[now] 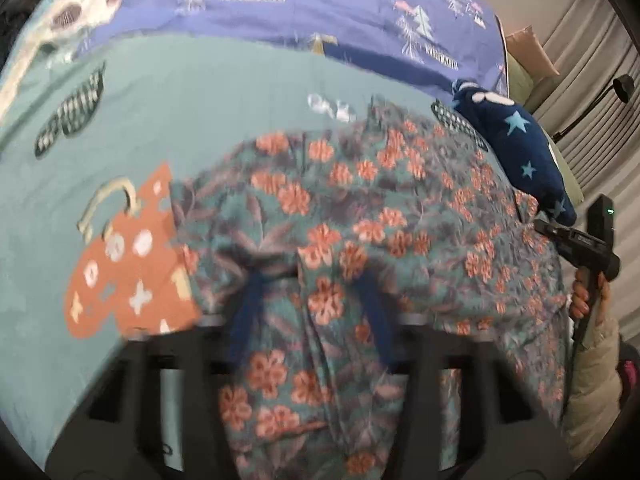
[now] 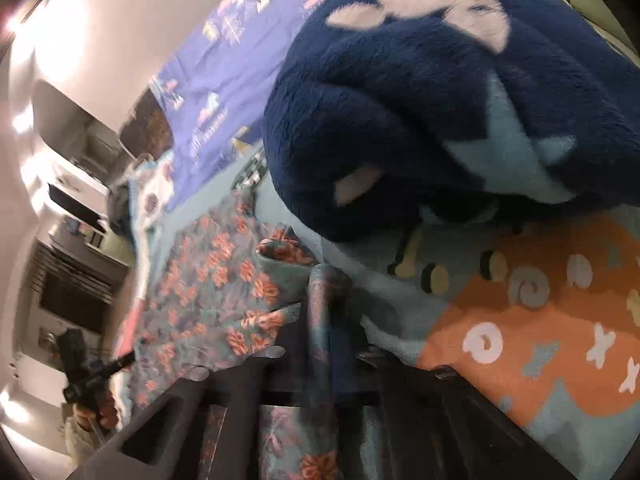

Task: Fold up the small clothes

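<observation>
A small floral garment [image 1: 360, 208], teal with orange flowers, is held up over the teal printed bedsheet [image 1: 180, 120]. My left gripper [image 1: 314, 276] is shut on its near edge, the cloth draped over both blue fingers [image 1: 248, 304]. My right gripper [image 2: 328, 280] is shut on another edge of the same garment [image 2: 208, 280], cloth bunched between its jaws. The right gripper also shows in the left wrist view [image 1: 576, 240] at the garment's far right edge. The left gripper shows in the right wrist view [image 2: 84, 372] at lower left.
A folded navy fleece with stars [image 1: 516, 140] lies at the right, close above my right gripper [image 2: 440, 100]. A purple quilt [image 1: 320, 8] covers the far bed. Curtains and a black lamp [image 1: 622, 88] stand at the right.
</observation>
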The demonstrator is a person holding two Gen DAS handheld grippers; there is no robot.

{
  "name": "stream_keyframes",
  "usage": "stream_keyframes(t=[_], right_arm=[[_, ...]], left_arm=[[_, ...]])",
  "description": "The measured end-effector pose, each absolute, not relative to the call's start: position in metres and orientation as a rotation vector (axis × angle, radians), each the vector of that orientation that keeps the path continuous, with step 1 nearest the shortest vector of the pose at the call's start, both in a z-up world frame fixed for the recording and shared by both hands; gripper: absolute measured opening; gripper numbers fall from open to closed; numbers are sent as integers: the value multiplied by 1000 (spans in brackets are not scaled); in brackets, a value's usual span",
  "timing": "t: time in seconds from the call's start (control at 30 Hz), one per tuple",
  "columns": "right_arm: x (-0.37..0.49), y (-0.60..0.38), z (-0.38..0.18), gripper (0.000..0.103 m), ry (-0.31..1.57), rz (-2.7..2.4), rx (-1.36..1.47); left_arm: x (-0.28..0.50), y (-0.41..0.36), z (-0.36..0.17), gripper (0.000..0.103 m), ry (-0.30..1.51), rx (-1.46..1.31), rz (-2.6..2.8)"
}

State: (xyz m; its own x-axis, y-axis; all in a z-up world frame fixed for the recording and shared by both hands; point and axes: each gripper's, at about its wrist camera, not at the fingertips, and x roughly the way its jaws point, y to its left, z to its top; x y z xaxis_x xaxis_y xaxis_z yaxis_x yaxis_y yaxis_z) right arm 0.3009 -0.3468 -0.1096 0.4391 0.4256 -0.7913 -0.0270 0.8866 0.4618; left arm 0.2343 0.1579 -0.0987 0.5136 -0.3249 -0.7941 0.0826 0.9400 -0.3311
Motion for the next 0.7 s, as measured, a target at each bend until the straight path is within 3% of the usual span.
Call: stream_keyframes(t=[0.03, 0.17, 0.27, 0.4, 0.47, 0.5, 0.57, 0.63, 0.7], right_arm=[[298, -344, -105, 4, 1058, 285, 389], [269, -347, -60, 3, 848, 246, 314], [262, -359, -39, 4, 759, 180, 247], [284, -369, -67, 6, 888, 71, 237], [283, -378, -80, 9, 930, 44, 267], [280, -380, -85, 10, 938, 72, 307], [273, -380, -87, 28, 953, 136, 349], [269, -373, -85, 39, 972, 190, 334], [270, -364, -84, 52, 983, 226, 309]], left_arm=[[234, 158, -94, 5, 992, -273, -265], [216, 166, -55, 5, 817, -331, -332], [215, 167, -47, 5, 785, -299, -337], [235, 170, -82, 7, 907, -297, -259], [239, 171, -98, 26, 963, -310, -245], [238, 171, -103, 31, 974, -312, -241], [236, 170, -105, 39, 963, -309, -257], [236, 166, -104, 49, 961, -310, -276], [238, 159, -102, 49, 954, -296, -274]])
